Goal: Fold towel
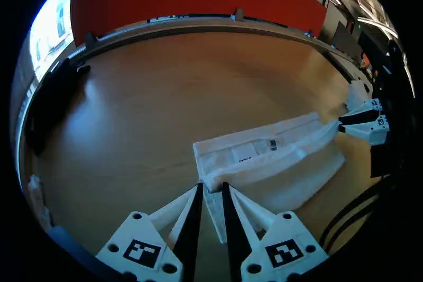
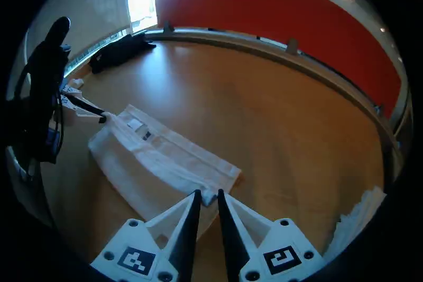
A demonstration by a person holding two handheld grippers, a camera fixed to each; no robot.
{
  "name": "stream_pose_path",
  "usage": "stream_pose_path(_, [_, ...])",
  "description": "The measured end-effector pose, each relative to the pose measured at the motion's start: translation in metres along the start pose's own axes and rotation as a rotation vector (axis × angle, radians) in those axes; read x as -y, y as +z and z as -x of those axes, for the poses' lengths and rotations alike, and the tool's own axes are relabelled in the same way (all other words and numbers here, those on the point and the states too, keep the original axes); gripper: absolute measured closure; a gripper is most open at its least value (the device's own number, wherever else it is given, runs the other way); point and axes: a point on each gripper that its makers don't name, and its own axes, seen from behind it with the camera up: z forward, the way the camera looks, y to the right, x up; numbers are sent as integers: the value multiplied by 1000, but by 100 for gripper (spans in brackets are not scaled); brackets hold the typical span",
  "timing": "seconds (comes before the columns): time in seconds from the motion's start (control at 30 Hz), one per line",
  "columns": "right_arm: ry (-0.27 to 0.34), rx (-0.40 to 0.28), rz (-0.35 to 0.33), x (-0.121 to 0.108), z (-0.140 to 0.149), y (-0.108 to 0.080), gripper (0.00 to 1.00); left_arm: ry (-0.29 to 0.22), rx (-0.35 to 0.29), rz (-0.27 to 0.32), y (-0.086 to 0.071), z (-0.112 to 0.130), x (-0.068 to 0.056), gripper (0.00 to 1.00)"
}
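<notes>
You are gripping the towel (image 1: 264,160) at both ends; your left gripper (image 1: 211,189) is clamping on its near folded edge and your right gripper (image 2: 210,197) is nipping the opposite corner. The cloth is lying part-folded on the wooden table (image 1: 148,102), rising in a ridge between the two. Both bites are looking shallow; if you are pulling the ends apart too hard, a corner is likely slipping free; if you are lifting unevenly, the layers may be sliding askew.

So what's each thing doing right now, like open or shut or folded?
towel: partly folded on the table, one end pinched by each gripper
left gripper: shut on towel
right gripper: shut on towel
</notes>
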Motion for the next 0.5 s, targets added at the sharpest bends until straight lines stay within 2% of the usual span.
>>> stream_pose_path(0.23, [19, -21, 52, -13, -8, 4, 64, -18, -21, -27, 5, -8, 9, 55])
stream_pose_path(0.33, [20, -22, 66, -17, -8, 2, 38, -23, -33, -35, 1, -10, 12, 48])
stream_pose_path(0.37, [21, -23, 69, -18, -8, 1, 29, -25, -37, -37, 0, -11, 13, 42])
stream_pose_path(0.5, [31, -28, 57, -15, -8, -5, 10, -35, -46, -40, -6, -10, 14, 24])
